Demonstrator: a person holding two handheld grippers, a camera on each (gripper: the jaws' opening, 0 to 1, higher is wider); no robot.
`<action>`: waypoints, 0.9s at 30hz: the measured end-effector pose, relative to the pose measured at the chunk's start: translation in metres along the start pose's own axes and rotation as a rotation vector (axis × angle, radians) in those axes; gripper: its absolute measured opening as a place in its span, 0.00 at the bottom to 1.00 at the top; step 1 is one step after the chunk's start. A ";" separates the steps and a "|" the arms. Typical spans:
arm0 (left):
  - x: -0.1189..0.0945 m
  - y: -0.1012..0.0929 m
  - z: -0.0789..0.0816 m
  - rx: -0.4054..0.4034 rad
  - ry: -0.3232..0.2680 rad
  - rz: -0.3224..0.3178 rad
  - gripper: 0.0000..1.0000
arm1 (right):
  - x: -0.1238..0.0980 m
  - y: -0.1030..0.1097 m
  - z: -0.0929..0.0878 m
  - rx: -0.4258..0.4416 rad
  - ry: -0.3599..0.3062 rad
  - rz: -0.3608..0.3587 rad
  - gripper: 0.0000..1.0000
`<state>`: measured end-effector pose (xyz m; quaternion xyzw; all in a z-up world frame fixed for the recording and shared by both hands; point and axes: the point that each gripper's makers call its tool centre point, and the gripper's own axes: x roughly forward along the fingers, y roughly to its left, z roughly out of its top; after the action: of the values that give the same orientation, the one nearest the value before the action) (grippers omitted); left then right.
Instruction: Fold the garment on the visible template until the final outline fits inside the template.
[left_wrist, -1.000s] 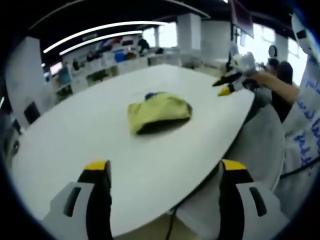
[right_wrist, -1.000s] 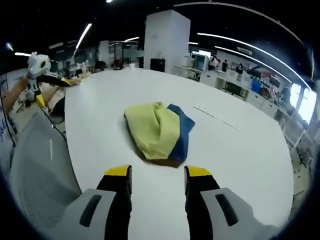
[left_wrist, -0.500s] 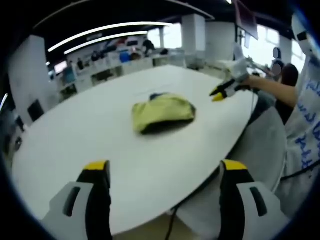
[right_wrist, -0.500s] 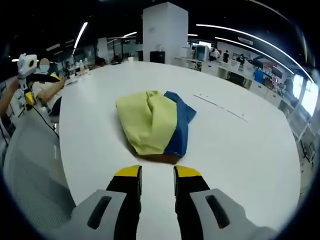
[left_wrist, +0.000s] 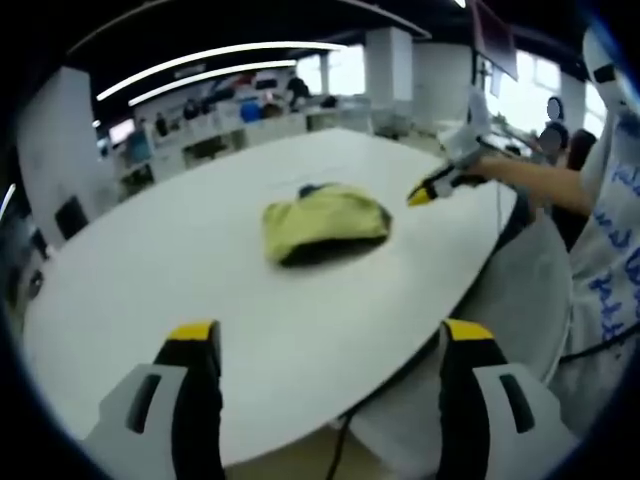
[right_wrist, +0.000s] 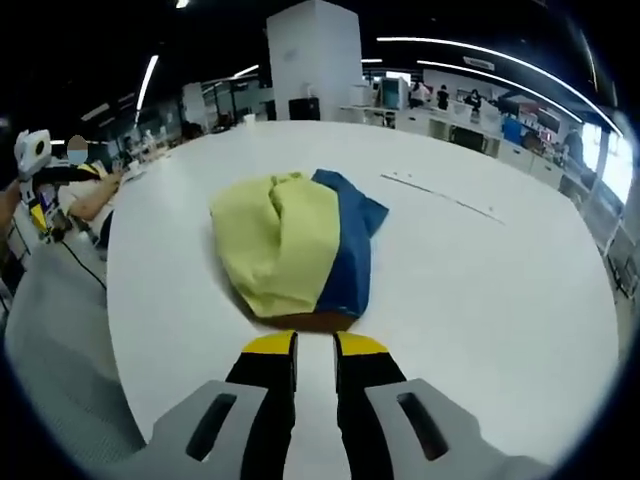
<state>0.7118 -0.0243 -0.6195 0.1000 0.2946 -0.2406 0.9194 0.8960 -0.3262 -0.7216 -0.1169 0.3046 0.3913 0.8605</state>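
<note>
The right tongs (right_wrist: 313, 345) have their yellow-tipped jaws almost together, holding nothing, just in front of the garment's (right_wrist: 290, 252) near edge. The left tongs (left_wrist: 330, 335) stand wide apart over the near edge of the white surface (left_wrist: 200, 270), well away from the garment. No writing can be read. The garment is a crumpled yellow-green bundle with a blue part on one side, lying on the middle of the surface.

Left gripper (left_wrist: 330, 335): fingers spread wide, low over the near edge of the bench (left_wrist: 180, 250).
Garment (left_wrist: 322, 222): yellow-green heap, mid-bench, well ahead.
Right gripper (left_wrist: 432, 184): yellow-tipped, just beside the garment's right side, above the bench.
</note>
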 end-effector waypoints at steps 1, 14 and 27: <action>0.000 0.000 0.000 -0.001 0.001 0.000 0.85 | 0.002 -0.002 -0.002 0.002 0.008 -0.005 0.14; -0.004 0.002 -0.004 -0.010 0.015 0.011 0.85 | 0.028 -0.022 -0.011 0.143 0.037 -0.018 0.18; -0.006 0.007 -0.007 -0.037 0.024 0.031 0.85 | 0.047 -0.022 -0.016 0.196 0.065 0.008 0.23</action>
<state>0.7076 -0.0142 -0.6210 0.0904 0.3085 -0.2196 0.9211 0.9291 -0.3192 -0.7639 -0.0435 0.3698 0.3591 0.8558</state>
